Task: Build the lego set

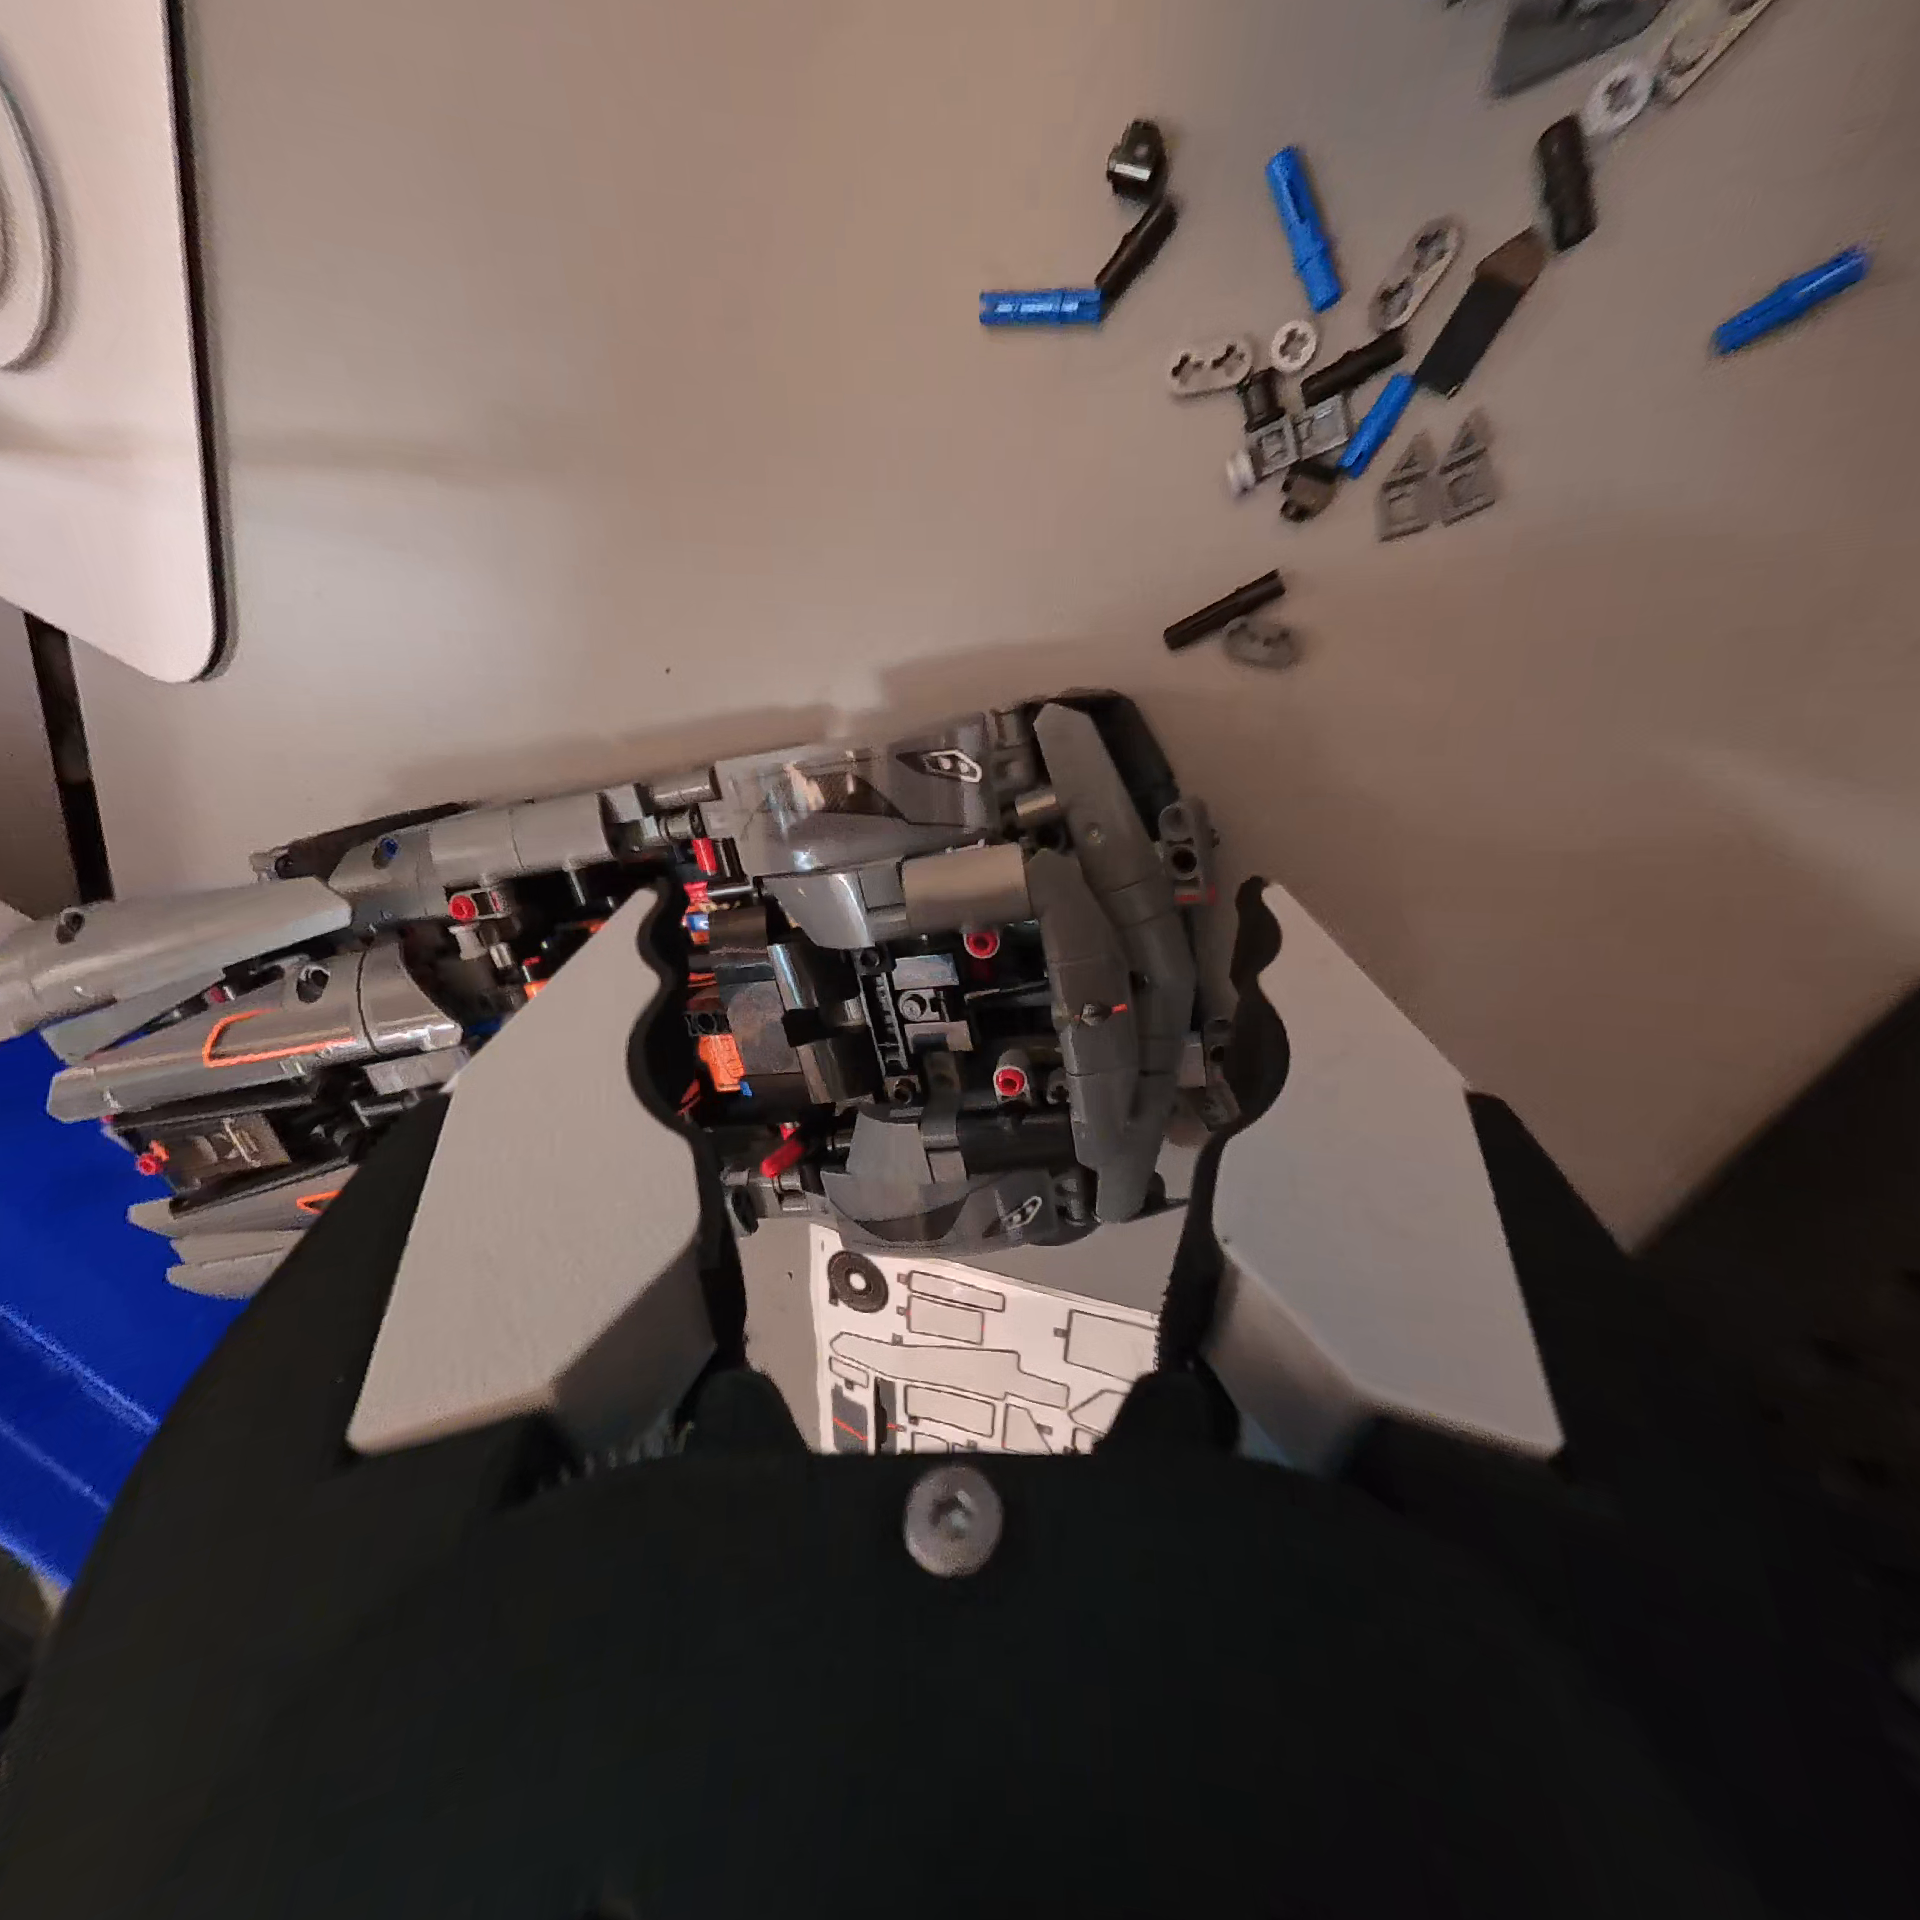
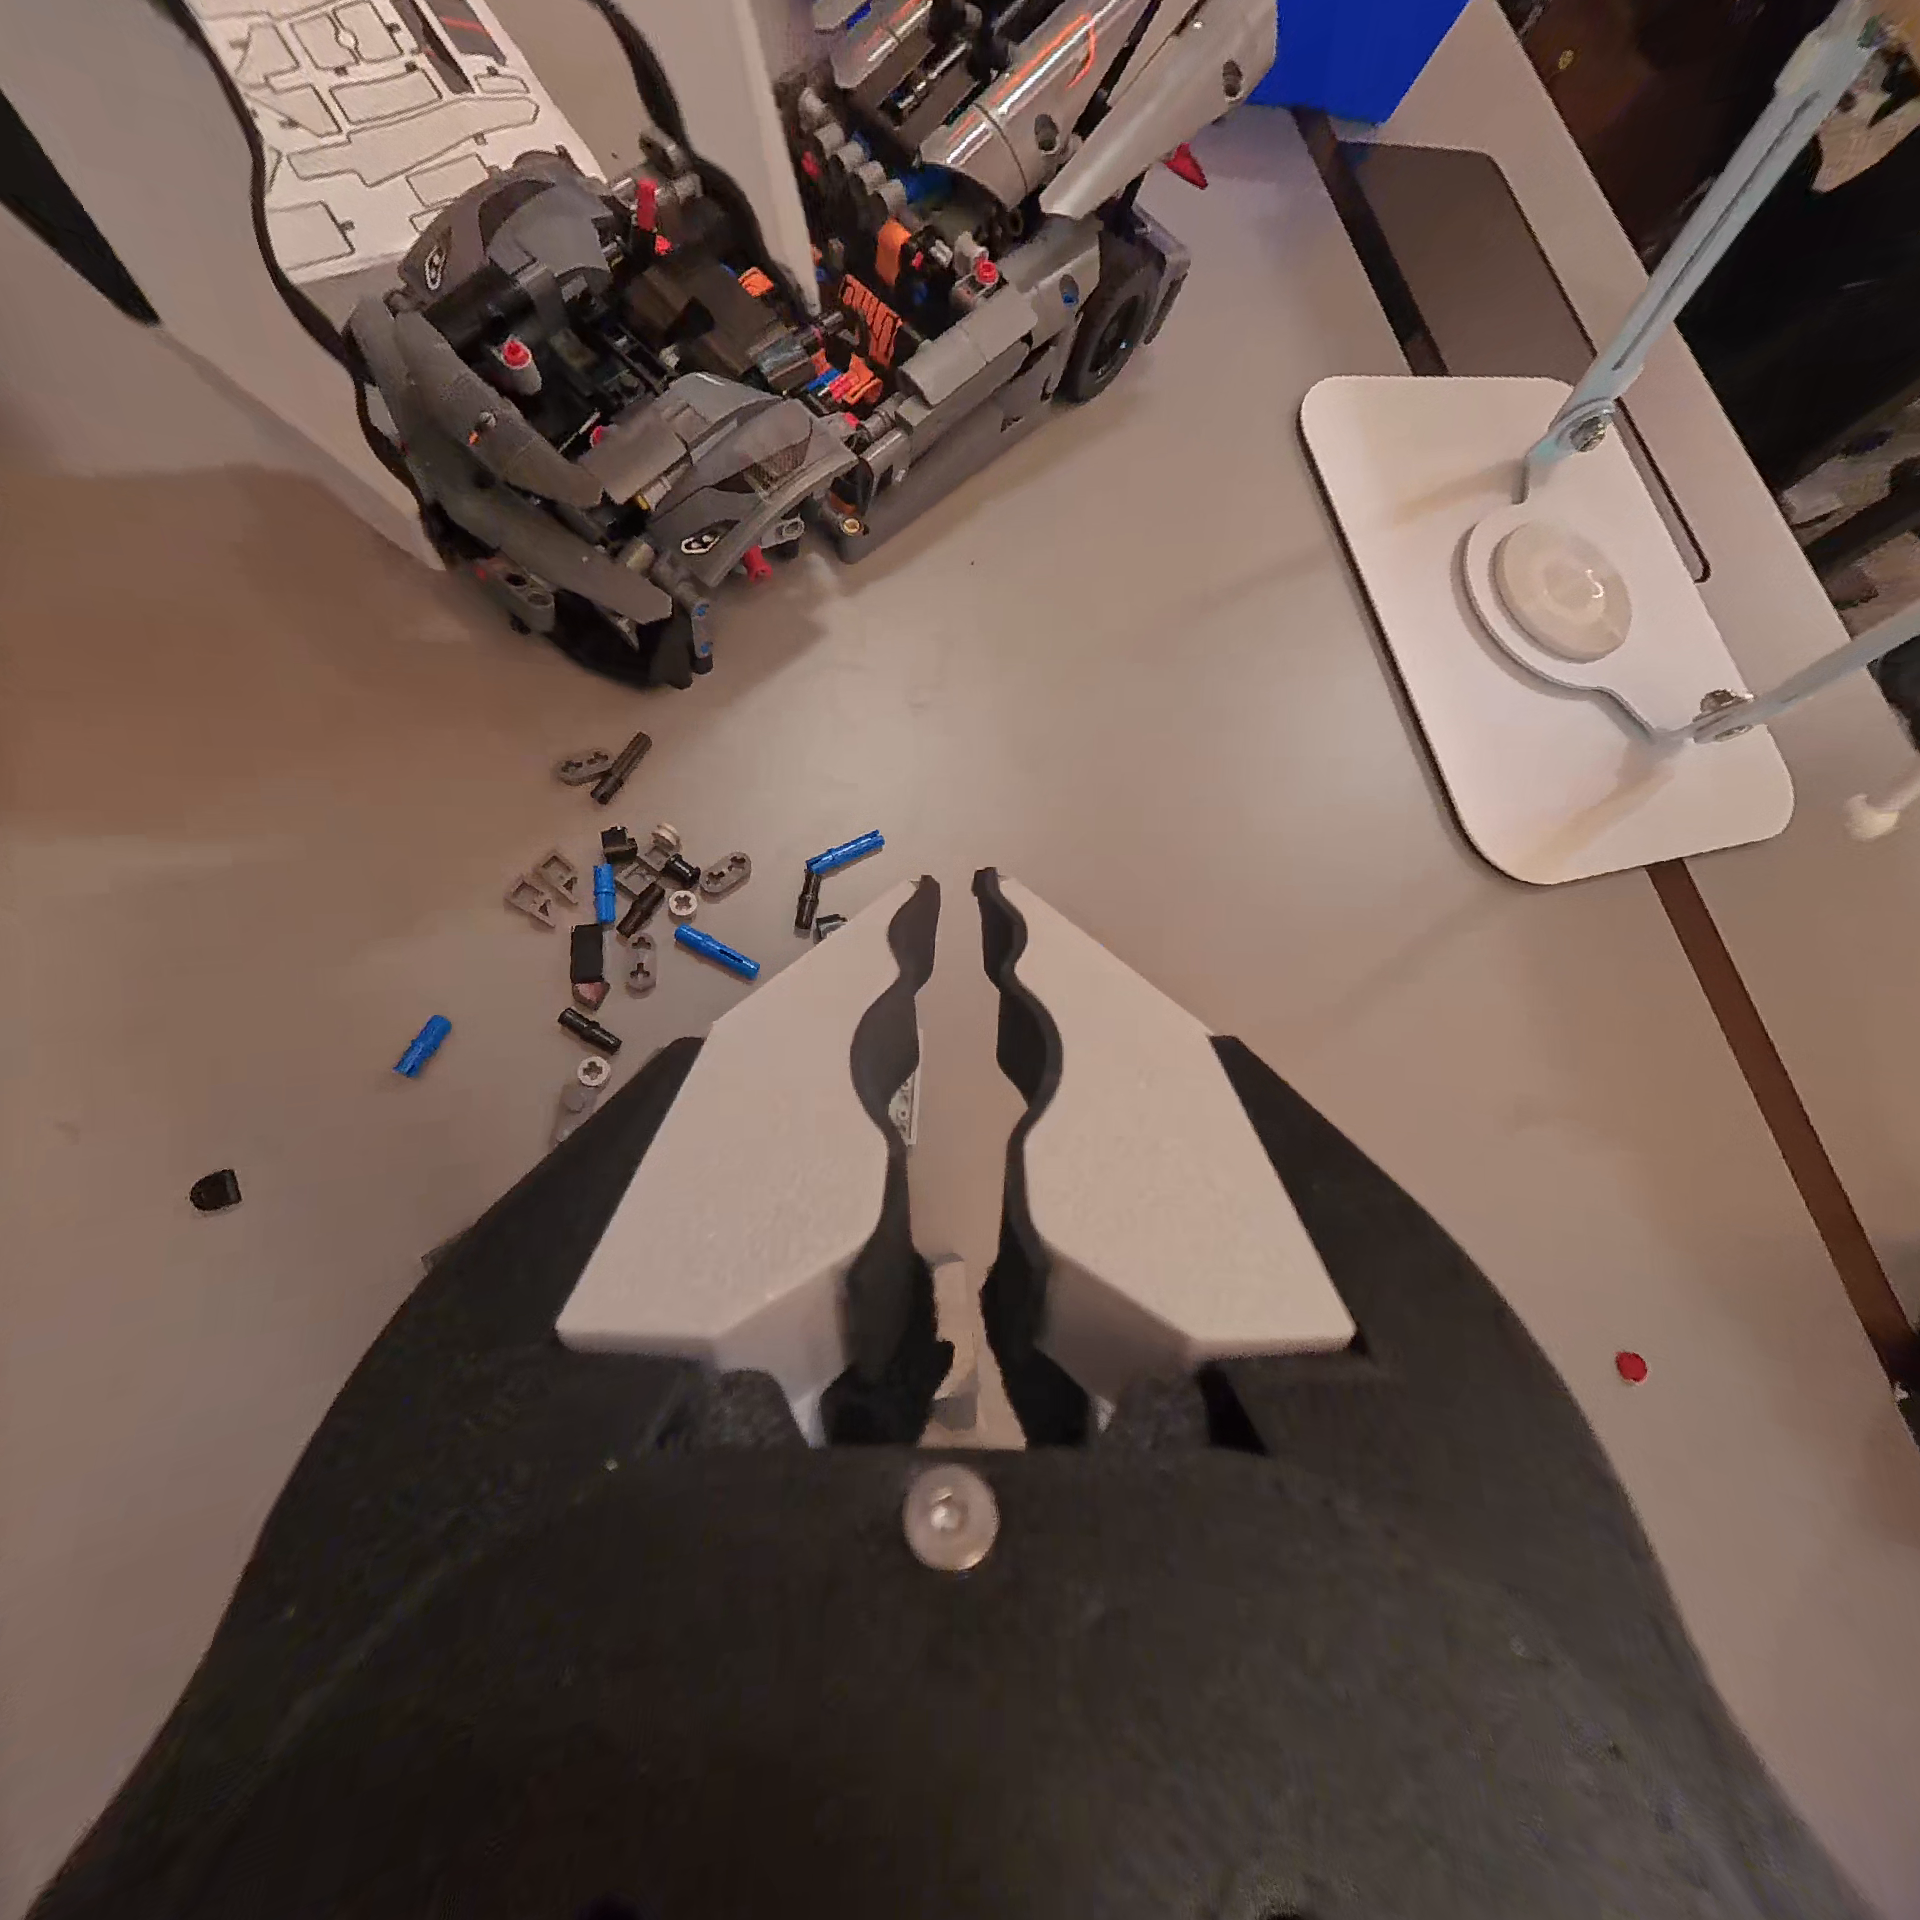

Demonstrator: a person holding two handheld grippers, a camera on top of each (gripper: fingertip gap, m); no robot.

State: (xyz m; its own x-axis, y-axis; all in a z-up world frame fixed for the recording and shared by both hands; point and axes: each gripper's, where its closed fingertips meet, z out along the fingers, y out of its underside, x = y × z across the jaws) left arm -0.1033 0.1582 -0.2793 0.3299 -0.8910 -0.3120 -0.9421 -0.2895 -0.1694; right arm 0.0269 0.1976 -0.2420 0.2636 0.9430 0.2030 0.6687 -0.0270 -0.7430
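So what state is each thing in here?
Left tongs: spread wide around the car's front.
Right tongs: nearly closed, small grey piece between them; grip unclear.
Car: partly built, insides exposed.
Loose pieces: scattered on the table.

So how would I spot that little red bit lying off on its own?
Start at the white lamp base on the grey table, right of the half-built car model. Come toward the camera, past the right gripper. The small red piece lies alone there, while the other loose pieces cluster on the far side.
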